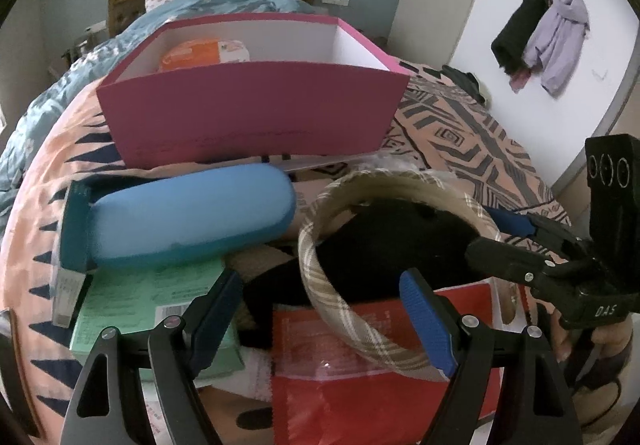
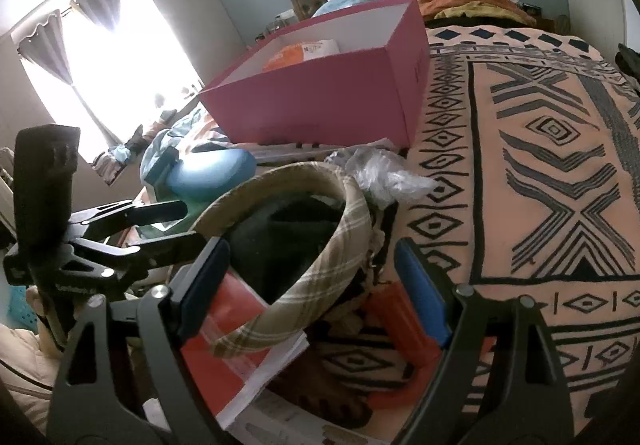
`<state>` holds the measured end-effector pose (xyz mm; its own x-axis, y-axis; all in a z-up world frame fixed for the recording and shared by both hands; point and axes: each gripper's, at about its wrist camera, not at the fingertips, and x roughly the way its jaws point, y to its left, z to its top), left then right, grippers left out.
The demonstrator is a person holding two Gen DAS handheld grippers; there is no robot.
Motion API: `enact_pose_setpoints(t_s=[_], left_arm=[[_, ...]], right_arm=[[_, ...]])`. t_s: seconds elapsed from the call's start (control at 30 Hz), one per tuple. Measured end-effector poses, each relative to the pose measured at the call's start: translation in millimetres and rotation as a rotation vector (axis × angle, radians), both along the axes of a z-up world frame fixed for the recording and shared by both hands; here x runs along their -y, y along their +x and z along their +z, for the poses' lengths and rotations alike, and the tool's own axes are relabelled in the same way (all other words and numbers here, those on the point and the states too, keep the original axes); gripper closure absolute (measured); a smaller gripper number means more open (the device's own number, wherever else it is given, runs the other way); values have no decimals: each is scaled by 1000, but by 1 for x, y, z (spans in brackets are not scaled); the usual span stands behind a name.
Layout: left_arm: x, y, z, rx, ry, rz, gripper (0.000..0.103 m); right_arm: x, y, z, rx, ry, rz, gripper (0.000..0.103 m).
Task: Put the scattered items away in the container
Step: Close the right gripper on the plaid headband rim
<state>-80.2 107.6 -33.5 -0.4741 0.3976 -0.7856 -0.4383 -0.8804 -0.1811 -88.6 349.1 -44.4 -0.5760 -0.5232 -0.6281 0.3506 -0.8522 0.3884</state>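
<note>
A pink box (image 1: 252, 109) stands open on the bed with an orange packet (image 1: 192, 53) inside; it also shows in the right wrist view (image 2: 328, 101). In front of it lie a blue glasses case (image 1: 192, 217), a green box (image 1: 156, 313), a plaid headband (image 1: 360, 325) around a black cloth (image 1: 384, 241), and a red packet (image 1: 380, 397). My left gripper (image 1: 324, 321) is open over the pile, its fingers either side of the headband's near arc. My right gripper (image 2: 316, 289) is open around the headband (image 2: 304, 301); it also shows in the left wrist view (image 1: 508, 241).
A patterned peach blanket (image 2: 540, 185) covers the bed to the right. A crumpled clear plastic bag (image 2: 384, 173) lies by the box. A blue quilt (image 1: 48, 97) and pillows lie toward the headboard. Coats (image 1: 540, 41) hang on the wall at right.
</note>
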Motion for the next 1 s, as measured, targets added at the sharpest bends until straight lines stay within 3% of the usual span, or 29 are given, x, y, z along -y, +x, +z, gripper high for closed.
enact_pose_setpoints(t_s=[0.33,0.43,0.63,0.77,0.9,1.0], left_arm=[[-13,1,-6,19,-2,-63,21],[-13,-4,-11,57,4,-60,27],[-10,-9,-14,103,40,-63,45],[-11,-7,-14,100,39,-64,47],[-4,-8,-13,106,61,-54,58],[-3,-10,-12,114,66,-51,60]], right_arm=[[2,-11,-7,29,-40,2,18],[2,-12,-7,32,-51,3,18],[0,-11,-7,34,-63,4,35],[-7,-11,-8,30,-70,-13,53],[-14,-11,-10,31,-89,-32,59],[-15,-8,-7,5,-85,-36,64]])
